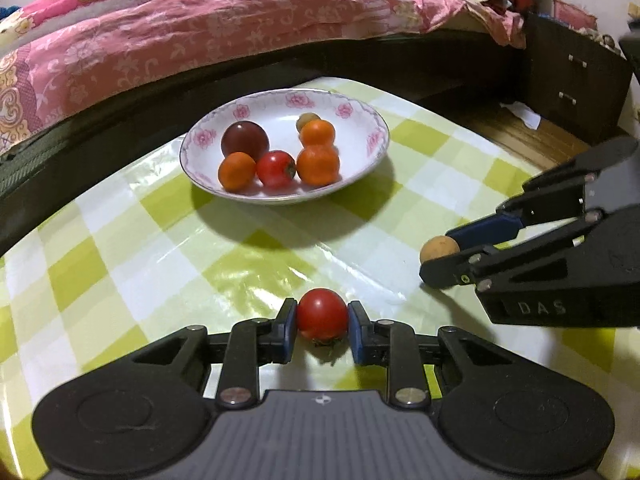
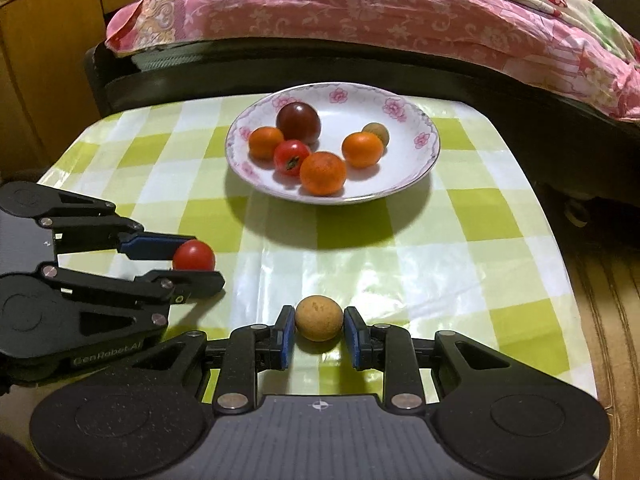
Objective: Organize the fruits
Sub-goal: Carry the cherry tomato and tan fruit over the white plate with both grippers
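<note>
My left gripper [image 1: 322, 316] is shut on a red tomato [image 1: 322, 313], its blue pads pressing both sides, just above the green-checked tablecloth. My right gripper [image 2: 319, 326] is shut on a small tan round fruit [image 2: 319, 323]. The right gripper [image 1: 442, 258] with its tan fruit [image 1: 439, 249] shows at the right of the left wrist view; the left gripper [image 2: 196, 266] with the tomato [image 2: 194, 256] shows at the left of the right wrist view. Ahead stands a white flowered plate [image 1: 372, 148] [image 2: 416, 160] holding several fruits: oranges, a red tomato, a dark plum, a small green-brown one.
The table [image 2: 500, 240] with the checked cloth ends at a dark bed frame with pink bedding [image 1: 200, 40] behind the plate. A dark cabinet [image 1: 572, 84] stands at the far right, a wooden cupboard [image 2: 40, 60] at the far left. The table's right edge drops off to the floor.
</note>
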Tool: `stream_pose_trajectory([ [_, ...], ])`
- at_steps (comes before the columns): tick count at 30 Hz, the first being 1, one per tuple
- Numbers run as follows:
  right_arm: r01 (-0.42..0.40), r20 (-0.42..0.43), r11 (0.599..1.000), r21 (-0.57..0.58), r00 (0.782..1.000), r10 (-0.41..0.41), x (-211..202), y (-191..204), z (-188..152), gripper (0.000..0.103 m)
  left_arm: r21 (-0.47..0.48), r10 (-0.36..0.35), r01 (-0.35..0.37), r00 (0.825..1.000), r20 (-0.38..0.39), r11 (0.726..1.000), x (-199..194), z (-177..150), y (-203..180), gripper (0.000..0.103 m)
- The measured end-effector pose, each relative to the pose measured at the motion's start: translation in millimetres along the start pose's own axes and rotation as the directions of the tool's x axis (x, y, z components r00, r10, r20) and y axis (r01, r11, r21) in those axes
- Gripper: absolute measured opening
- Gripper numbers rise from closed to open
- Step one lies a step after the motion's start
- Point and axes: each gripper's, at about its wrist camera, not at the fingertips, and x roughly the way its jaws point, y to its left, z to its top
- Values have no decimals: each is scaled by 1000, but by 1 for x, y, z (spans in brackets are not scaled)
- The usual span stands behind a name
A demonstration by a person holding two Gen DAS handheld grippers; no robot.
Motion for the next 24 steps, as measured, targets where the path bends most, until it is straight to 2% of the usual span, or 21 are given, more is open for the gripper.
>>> stream_pose_trajectory([
  [17,26,5,999,-22,1000,-26,2,7,-5,23,-1,25,-25,1000,-1,1000,-1,0,-5,35],
  [24,7,7,1000,-25,1000,-6,-2,10,-4,22,-1,50,-50,999,7,999,-5,10,-8,35],
])
